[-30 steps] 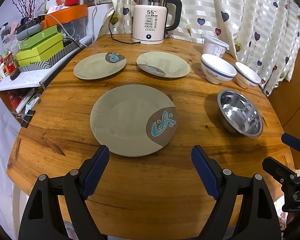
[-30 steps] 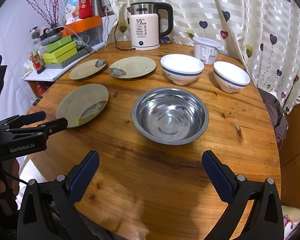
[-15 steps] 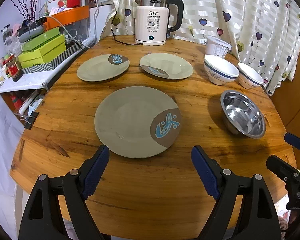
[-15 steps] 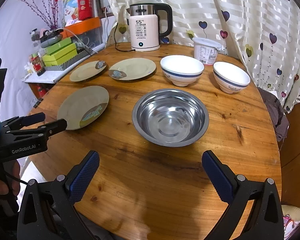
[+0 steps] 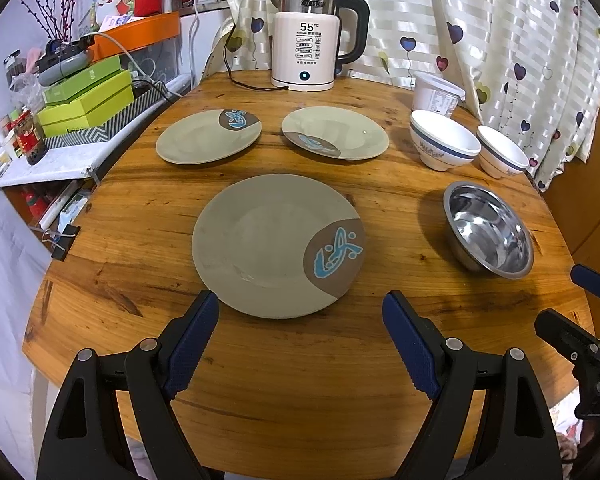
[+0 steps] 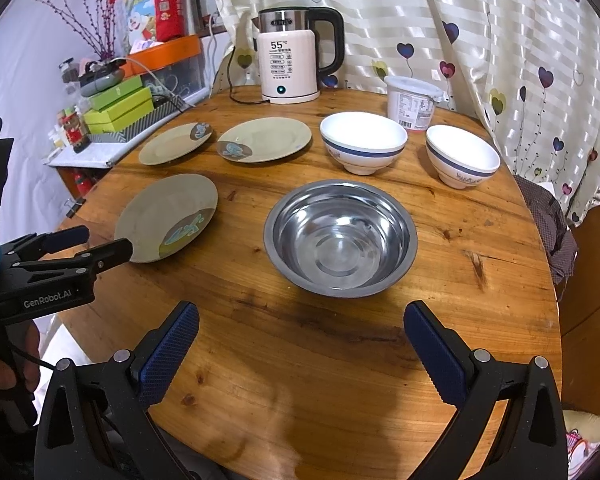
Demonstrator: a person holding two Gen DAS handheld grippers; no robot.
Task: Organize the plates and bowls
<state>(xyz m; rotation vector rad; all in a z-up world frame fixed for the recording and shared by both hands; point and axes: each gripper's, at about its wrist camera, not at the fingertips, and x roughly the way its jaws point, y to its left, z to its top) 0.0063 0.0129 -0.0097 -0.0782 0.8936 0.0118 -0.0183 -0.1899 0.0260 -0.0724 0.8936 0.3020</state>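
Note:
Three olive plates with a blue fish mark lie on the round wooden table: a large near plate (image 5: 278, 245) (image 6: 166, 217), a far left plate (image 5: 208, 136) (image 6: 175, 143) and a far middle plate (image 5: 335, 133) (image 6: 265, 139). A steel bowl (image 6: 340, 238) (image 5: 488, 230) sits at the centre right. Two white bowls with a blue band stand behind it, one (image 6: 362, 142) (image 5: 444, 139) left of the other (image 6: 462, 156) (image 5: 502, 157). My left gripper (image 5: 300, 336) is open and empty just short of the near plate. My right gripper (image 6: 302, 352) is open and empty just short of the steel bowl.
An electric kettle (image 5: 314, 40) with its cord stands at the table's back. A white lidded tub (image 6: 414, 102) stands behind the white bowls. Green boxes (image 5: 86, 98) and clutter fill a shelf on the left. A curtain hangs behind the table.
Both grippers have pulled back and risen slightly, so the table shows a little farther off. Nothing on the table has moved.

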